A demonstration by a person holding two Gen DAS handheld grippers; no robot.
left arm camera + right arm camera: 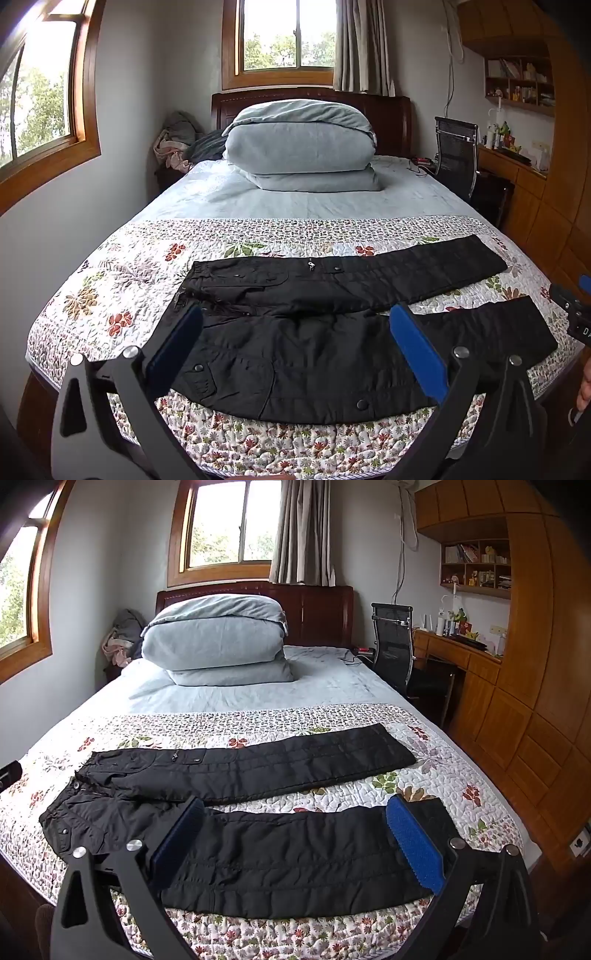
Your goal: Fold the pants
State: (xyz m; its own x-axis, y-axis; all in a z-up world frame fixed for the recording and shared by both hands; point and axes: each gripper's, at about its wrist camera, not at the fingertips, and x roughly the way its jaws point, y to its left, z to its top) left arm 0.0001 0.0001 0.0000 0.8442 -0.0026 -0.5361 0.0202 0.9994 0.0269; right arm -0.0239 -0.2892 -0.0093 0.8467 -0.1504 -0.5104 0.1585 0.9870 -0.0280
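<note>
Black pants (314, 354) lie spread flat across the near end of the bed, waist to the left, two legs reaching right with a gap between them. They also show in the right wrist view (288, 853). My left gripper (295, 332) is open and empty, held above the near leg's thigh and pocket area. My right gripper (295, 823) is open and empty, held above the near leg, its right pad near the cuff. The right gripper's edge shows at the far right of the left wrist view (576, 310).
A floral quilt (122, 280) covers the near half of the bed. A folded grey duvet (299, 147) sits at the headboard end. An office chair (391, 646) and wooden desk (458, 653) stand to the right. Clothes (177, 144) are piled at the back left.
</note>
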